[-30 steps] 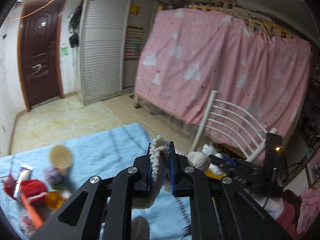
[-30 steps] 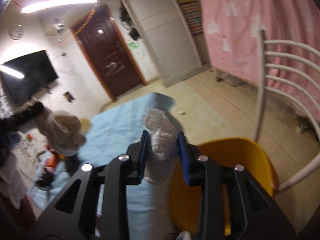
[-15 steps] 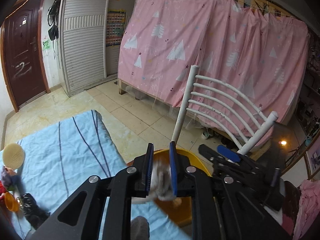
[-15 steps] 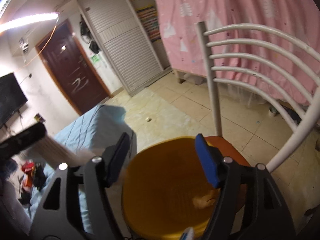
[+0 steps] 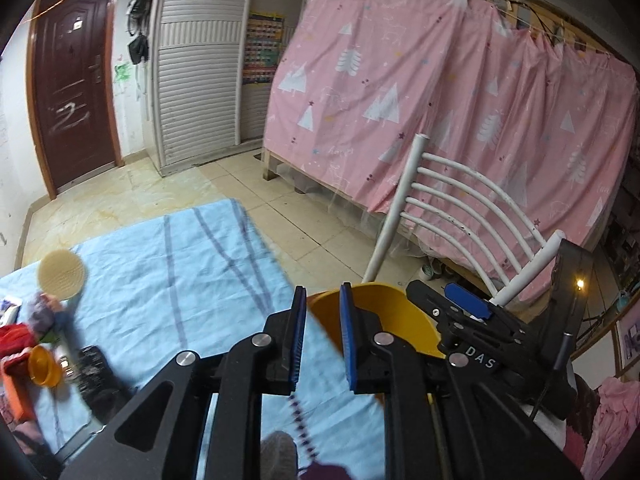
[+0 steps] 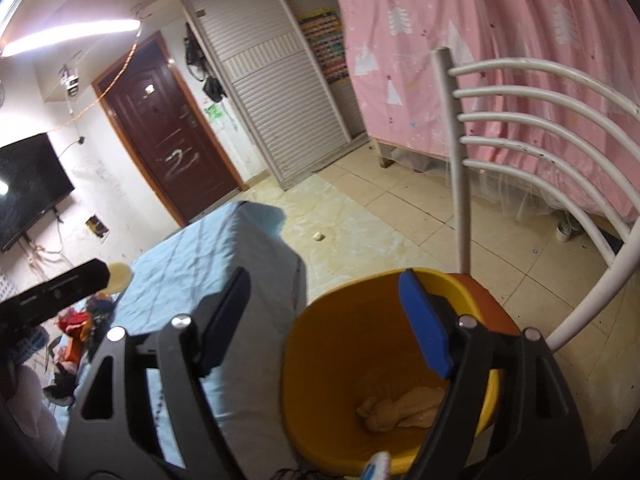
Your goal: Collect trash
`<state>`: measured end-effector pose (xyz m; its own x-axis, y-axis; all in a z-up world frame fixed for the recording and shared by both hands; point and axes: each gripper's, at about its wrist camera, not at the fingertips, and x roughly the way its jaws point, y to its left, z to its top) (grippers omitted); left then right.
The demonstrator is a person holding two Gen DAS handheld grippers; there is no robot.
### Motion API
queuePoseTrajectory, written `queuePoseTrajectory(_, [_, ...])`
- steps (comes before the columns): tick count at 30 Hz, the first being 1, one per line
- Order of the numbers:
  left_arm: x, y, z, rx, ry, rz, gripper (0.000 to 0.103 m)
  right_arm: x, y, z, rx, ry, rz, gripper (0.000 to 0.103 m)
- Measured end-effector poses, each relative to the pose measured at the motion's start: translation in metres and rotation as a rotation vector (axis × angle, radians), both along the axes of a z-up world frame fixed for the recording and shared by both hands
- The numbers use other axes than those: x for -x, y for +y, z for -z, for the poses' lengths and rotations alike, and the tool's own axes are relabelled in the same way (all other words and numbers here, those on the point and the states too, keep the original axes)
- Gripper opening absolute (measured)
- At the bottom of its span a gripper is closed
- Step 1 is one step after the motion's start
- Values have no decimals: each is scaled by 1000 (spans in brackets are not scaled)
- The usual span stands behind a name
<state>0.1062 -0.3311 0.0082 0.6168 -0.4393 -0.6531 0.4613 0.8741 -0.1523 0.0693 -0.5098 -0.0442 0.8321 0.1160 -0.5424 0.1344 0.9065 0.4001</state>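
A yellow bin [image 6: 320,364] stands on a chair seat, with crumpled cream-white trash [image 6: 400,404] lying at its bottom. My right gripper [image 6: 324,292] hovers over the bin's mouth; its jaws are opening and nothing is between them. My left gripper [image 5: 323,332] is above the cloth's near corner, just left of the bin [image 5: 384,312]. Its blue pads stand a narrow slit apart with nothing in it. More trash [image 5: 28,340] is heaped at the far left of the blue-clothed table [image 5: 168,272]. In the left wrist view the right gripper [image 5: 466,306] reaches over the bin.
The chair has a red-brown seat [image 6: 484,300] and a white barred back [image 6: 540,120] behind the bin. An orange cup [image 5: 42,364], a tan round disc [image 5: 62,274] and a black object [image 5: 96,376] lie by the heap. A small scrap [image 6: 318,236] lies on the tiled floor.
Both grippers swung from the table over to the yellow bin. The right jaws spread and let their white wad go. The white piece in the left jaws is gone too.
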Motion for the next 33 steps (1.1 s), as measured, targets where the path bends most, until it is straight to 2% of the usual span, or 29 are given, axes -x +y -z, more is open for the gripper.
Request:
queuePoseTrajectory(4, [7, 30, -8, 8, -13, -41, 12, 1, 24, -4, -15, -1, -54, 78])
queuePoseTrajectory(6, [12, 44, -13, 12, -25, -57, 29, 0, 34, -5, -11, -1, -70, 80])
queuePoseTrajectory(7, [14, 52, -16, 16, -32, -66, 53, 0, 43, -6, -8, 1, -88, 81])
queuePoseTrajectory(8, [17, 62, -19, 22, -43, -79, 73, -2, 49, -7, -7, 4, -99, 81])
queuePoseTrajectory(9, [21, 70, -22, 25, -57, -95, 77, -2, 54, -7, -5, 6, -108, 82])
queuePoseTrajectory(22, [32, 181, -36, 43, -88, -281, 79, -14, 135, -26, 52, 10, -248, 86])
queuePoseTrajectory(33, [32, 279, -23, 48, -51, -426, 81, -27, 197, -37, 113, 24, -343, 87])
